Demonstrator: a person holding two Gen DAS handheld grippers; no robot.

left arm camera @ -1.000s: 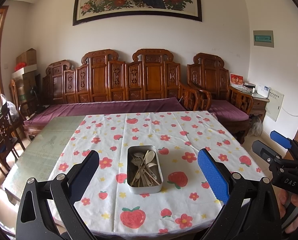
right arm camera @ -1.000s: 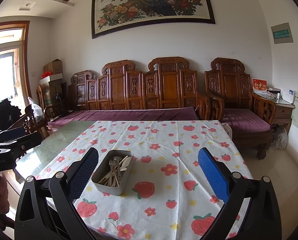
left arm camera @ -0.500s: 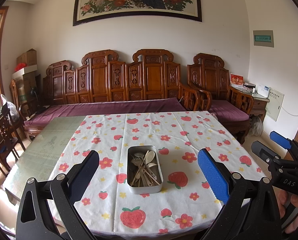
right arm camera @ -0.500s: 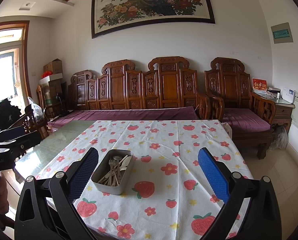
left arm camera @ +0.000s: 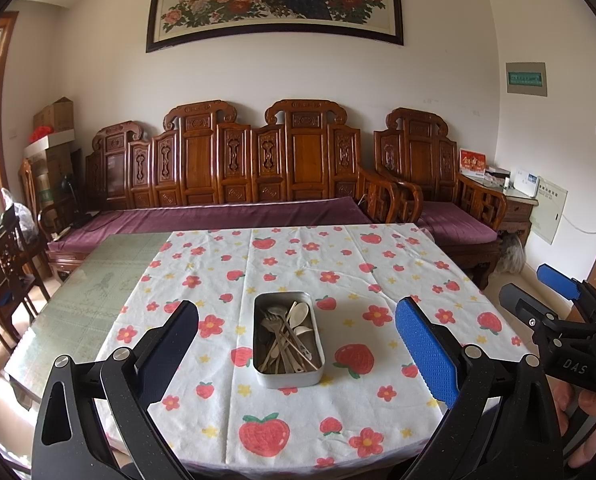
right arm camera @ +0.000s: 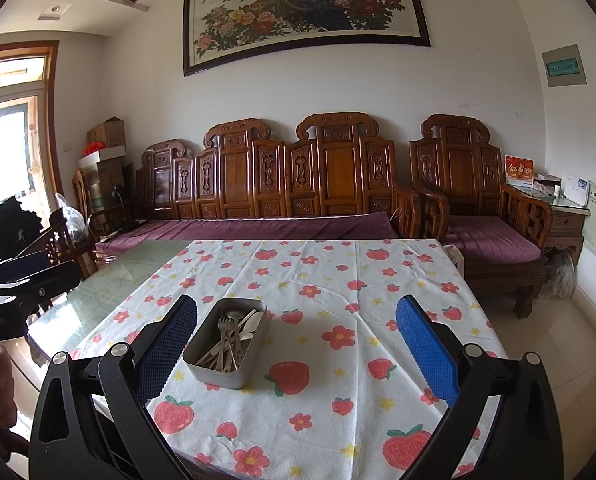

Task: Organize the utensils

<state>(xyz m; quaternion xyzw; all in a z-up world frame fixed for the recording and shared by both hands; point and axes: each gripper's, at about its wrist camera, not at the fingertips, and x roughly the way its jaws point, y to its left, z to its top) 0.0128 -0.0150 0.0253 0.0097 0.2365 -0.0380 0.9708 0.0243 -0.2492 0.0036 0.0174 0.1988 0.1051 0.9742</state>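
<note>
A rectangular metal tin (left arm camera: 313,376) holds several mixed spoons and forks (left arm camera: 286,336). It sits on the strawberry-print tablecloth (left arm camera: 378,264), near the table's front edge. My left gripper (left arm camera: 295,344) is open and empty, held above the front edge with the tin between its fingers in view. My right gripper (right arm camera: 295,344) is open and empty; the tin (right arm camera: 217,374) and its utensils (right arm camera: 231,338) lie just right of its left finger (right arm camera: 165,352). The right gripper also shows at the right edge of the left wrist view (left arm camera: 554,312).
The cloth covers the right part of a glass-topped table; bare green glass (left arm camera: 93,280) shows at left. A carved wooden bench with purple cushions (left arm camera: 225,216) stands behind the table. Wooden chairs (left arm camera: 5,264) stand at far left, an armchair (right arm camera: 482,216) at right.
</note>
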